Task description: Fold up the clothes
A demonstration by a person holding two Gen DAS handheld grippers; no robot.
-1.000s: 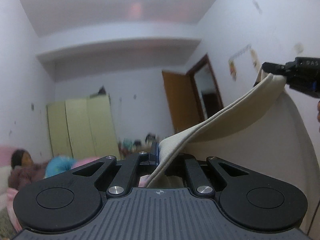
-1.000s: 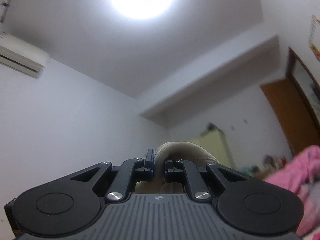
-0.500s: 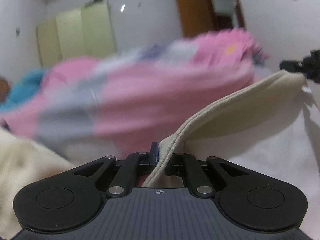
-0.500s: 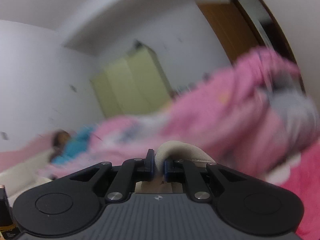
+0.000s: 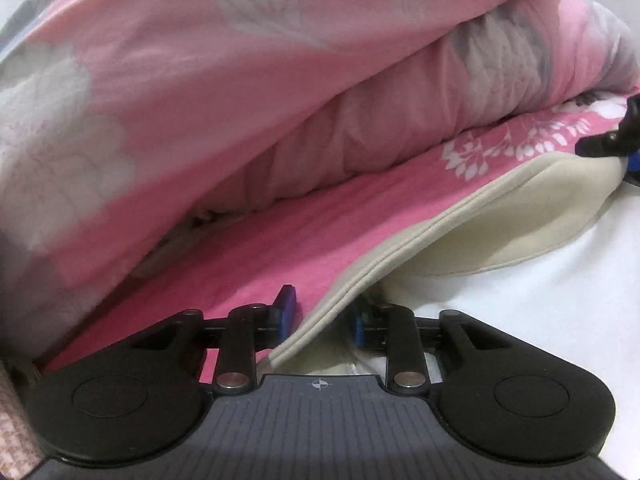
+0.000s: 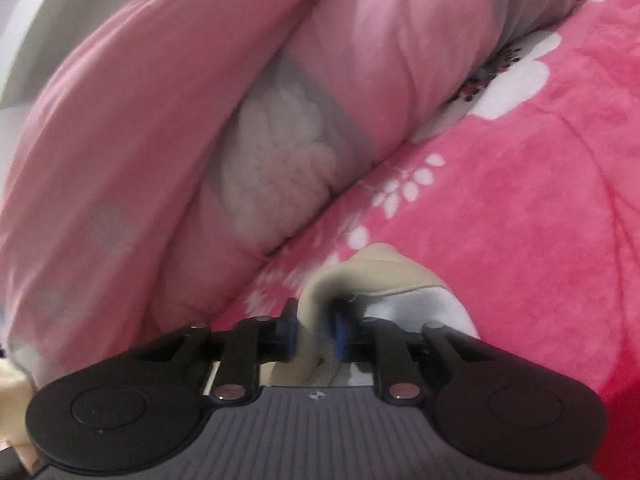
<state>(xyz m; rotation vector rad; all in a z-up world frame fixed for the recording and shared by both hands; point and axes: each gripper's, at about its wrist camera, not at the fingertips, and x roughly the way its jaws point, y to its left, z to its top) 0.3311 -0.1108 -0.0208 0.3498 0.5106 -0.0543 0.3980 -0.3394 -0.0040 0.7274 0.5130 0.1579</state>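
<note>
The left gripper (image 5: 320, 316) is sitting with its jaws spread, the beige hem of the garment (image 5: 400, 248) passing loosely between its blue pads without being pinched. From there the garment is stretching toward two o'clock, where the right gripper (image 5: 608, 142) is meeting its far corner. In the right wrist view, the right gripper (image 6: 316, 330) is clenching a bunched fold of the garment (image 6: 372, 272), which is rising toward twelve o'clock. A pink floral bedsheet (image 6: 520, 220) is lying underneath, and a rolled pink quilt (image 5: 240, 100) is filling the ten-to-twelve o'clock area.
</note>
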